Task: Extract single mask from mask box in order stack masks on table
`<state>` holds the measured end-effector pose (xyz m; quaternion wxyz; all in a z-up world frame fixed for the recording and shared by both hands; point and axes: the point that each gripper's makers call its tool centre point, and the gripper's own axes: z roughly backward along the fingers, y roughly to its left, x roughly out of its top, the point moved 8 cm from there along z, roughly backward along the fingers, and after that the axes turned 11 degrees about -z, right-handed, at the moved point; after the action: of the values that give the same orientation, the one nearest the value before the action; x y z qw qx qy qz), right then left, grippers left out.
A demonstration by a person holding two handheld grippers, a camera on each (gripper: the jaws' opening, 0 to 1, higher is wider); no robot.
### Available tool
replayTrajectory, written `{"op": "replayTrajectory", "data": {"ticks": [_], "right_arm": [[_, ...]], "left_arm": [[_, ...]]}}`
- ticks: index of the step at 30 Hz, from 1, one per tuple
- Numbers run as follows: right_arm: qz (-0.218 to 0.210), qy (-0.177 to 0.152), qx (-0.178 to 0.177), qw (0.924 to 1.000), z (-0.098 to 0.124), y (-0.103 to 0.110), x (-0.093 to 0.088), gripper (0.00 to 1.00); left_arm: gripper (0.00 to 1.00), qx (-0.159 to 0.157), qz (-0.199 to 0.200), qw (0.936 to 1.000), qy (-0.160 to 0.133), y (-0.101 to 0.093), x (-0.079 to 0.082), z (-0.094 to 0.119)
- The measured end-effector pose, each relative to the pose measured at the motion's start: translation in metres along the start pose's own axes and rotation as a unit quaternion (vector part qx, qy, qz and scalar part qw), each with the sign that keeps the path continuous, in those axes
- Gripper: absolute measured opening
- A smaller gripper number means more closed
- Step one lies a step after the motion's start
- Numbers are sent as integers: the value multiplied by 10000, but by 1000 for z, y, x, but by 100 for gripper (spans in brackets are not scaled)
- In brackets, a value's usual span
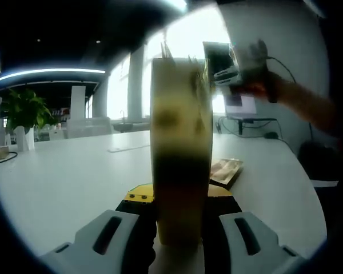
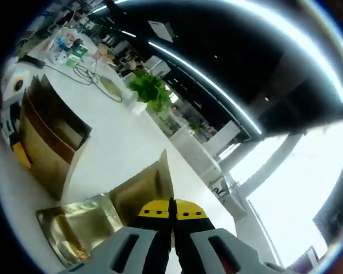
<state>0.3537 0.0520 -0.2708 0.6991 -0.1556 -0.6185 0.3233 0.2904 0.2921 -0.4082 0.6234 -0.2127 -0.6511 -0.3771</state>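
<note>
The mask box (gold, held upright) is clamped edgewise by the left gripper above the white table. Beyond the box, the right gripper is raised; its jaws are pinched on 1 gold packet.

Blurred right gripper; mask box hiding left fingers' tips.

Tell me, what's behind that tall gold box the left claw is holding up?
Behind the tall gold cardboard box, a flat gold packet lies on the white table, and the right claw is beside its top. Whatever's directly behind is covered.
</note>
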Motion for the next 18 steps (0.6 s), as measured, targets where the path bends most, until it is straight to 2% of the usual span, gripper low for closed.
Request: {"op": "replayTrajectory", "data": {"ticks": [2, 7, 10, 14, 18], "right_arm": [[117, 34, 39, 9999, -2, 5, -1, 0], [108, 104, 254, 9996, -3, 15, -9, 0], [12, 74, 406, 9991, 5, 23, -10, 0], [346, 214, 665, 9970, 13, 32, -16, 0], [308, 234, 842, 9957, 25, 37, -21, 0]], "left_arm": [[20, 0, -1, 10000, 4, 0, 0, 0], [20, 3, -5, 10000, 9, 0, 0, 0], [20, 3, -8, 10000, 12, 0, 0, 0], [20, 3, -14, 10000, 20, 0, -1, 0], [20, 2, -21, 10000, 24, 0, -1, 0]]}}
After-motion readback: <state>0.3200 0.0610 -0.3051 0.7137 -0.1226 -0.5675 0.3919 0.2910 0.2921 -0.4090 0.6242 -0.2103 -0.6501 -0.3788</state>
